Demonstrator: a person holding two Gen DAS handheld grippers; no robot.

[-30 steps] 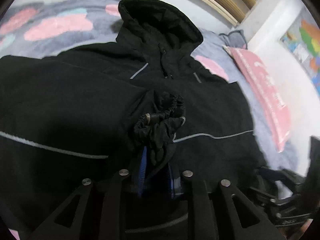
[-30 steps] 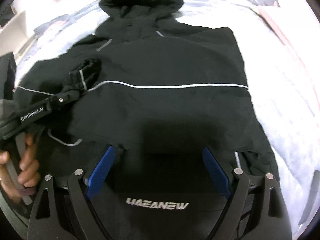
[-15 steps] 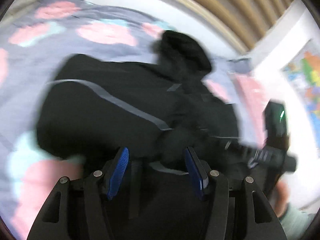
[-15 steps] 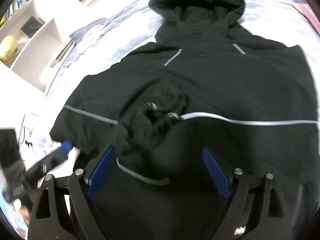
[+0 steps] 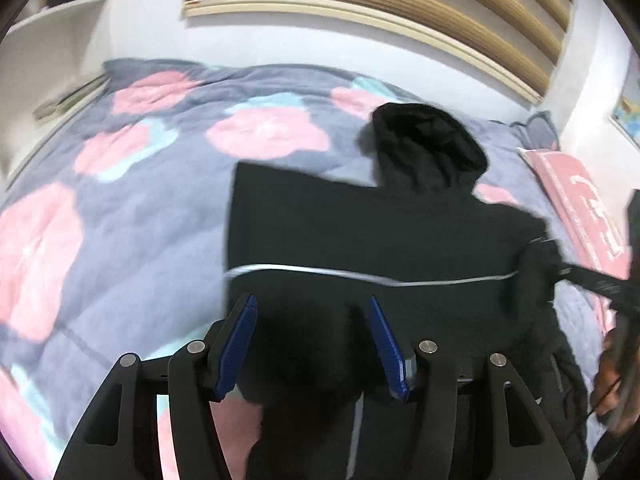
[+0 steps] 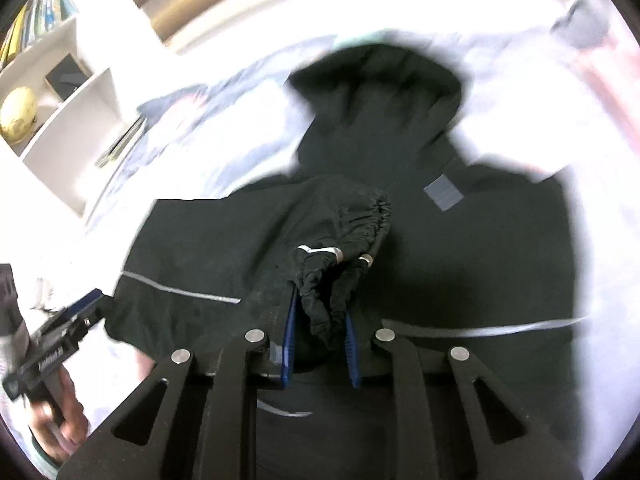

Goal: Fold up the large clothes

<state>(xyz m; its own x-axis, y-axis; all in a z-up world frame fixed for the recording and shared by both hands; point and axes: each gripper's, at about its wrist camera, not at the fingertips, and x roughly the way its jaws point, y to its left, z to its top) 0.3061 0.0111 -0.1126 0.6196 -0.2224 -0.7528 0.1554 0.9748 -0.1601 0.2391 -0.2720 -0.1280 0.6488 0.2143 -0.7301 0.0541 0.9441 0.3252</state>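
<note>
A black hooded jacket (image 5: 360, 232) with a thin reflective stripe lies spread on the bed, hood (image 5: 428, 144) away from me. My left gripper (image 5: 316, 340) is open and empty over the jacket's lower left part. My right gripper (image 6: 320, 344) is shut on the jacket's gathered sleeve cuff (image 6: 332, 280), holding it over the middle of the jacket (image 6: 460, 264). The right gripper also shows in the left wrist view (image 5: 600, 286) at the jacket's right edge. The left gripper shows in the right wrist view (image 6: 60, 344) at the far left, with a hand on it.
The bed has a grey cover with pink and teal blotches (image 5: 120, 208). A pink pillow (image 5: 580, 200) lies along the right side. White shelves (image 6: 60, 92) with a yellow ball stand to the left. A slatted headboard (image 5: 380, 4) is behind the bed.
My left gripper let go of the sleeve cuff, opened, and drew back to the left. My right gripper, open before, has closed on that cuff over the jacket's middle.
</note>
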